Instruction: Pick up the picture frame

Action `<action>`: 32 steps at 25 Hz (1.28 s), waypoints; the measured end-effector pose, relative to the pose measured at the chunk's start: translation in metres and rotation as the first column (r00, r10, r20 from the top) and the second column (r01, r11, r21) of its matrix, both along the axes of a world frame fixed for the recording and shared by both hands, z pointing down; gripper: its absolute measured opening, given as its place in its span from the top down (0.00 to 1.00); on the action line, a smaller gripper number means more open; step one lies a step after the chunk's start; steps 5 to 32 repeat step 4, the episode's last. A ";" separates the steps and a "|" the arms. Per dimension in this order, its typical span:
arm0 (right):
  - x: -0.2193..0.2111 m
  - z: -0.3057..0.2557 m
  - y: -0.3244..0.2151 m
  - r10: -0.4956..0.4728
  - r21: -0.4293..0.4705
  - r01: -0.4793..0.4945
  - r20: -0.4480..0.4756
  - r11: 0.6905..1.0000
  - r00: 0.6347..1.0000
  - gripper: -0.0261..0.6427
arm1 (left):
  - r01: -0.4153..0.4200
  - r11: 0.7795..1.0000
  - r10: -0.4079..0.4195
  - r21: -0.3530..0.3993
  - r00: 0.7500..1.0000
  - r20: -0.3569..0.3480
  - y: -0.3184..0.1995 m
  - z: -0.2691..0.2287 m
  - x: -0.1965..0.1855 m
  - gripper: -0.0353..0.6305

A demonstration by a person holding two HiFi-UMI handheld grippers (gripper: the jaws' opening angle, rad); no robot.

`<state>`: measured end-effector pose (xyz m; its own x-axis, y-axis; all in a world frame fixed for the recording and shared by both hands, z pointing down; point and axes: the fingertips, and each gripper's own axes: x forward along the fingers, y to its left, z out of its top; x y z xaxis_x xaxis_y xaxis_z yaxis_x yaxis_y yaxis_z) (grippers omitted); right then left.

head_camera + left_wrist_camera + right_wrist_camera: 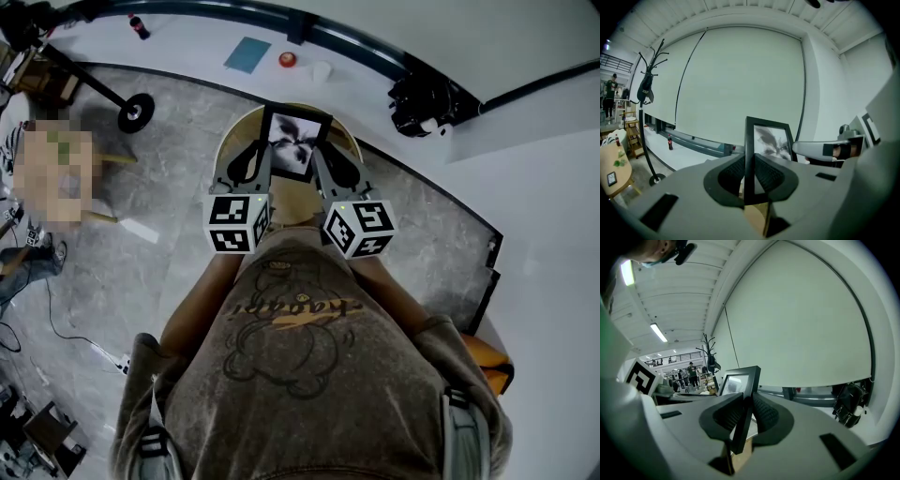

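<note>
A black picture frame point(292, 143) with a grey, blurry print is held up over a small round wooden table point(234, 131). My left gripper point(265, 161) is shut on the frame's left edge, and my right gripper point(318, 161) is shut on its right edge. In the left gripper view the frame point(769, 140) stands upright, its dark edge pinched between the ribbed pads point(765, 172). In the right gripper view the frame point(738, 383) leans slightly, its side bar clamped between the black pads point(761, 413). The other gripper shows at each view's side.
A coat stand point(645, 93) rises at the left, its wheeled base point(134, 112) on the grey floor. A cola bottle point(139, 26), a blue sheet point(247, 54), a red lid point(287, 60) and a black bag point(424, 101) lie on the white platform beyond. A wooden chair point(483, 356) sits at my right.
</note>
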<state>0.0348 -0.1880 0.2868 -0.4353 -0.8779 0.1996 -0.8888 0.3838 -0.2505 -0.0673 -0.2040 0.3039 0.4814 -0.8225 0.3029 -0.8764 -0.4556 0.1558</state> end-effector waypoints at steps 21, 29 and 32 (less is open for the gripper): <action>0.001 0.004 0.000 0.000 -0.007 0.000 -0.001 1.000 1.000 0.85 | -0.001 1.000 0.001 -0.007 1.000 0.000 0.000 0.004 0.001 0.83; 0.001 0.004 0.000 0.000 -0.007 0.000 -0.001 1.000 1.000 0.85 | -0.001 1.000 0.001 -0.007 1.000 0.000 0.000 0.004 0.001 0.83; 0.001 0.004 0.000 0.000 -0.007 0.000 -0.001 1.000 1.000 0.85 | -0.001 1.000 0.001 -0.007 1.000 0.000 0.000 0.004 0.001 0.83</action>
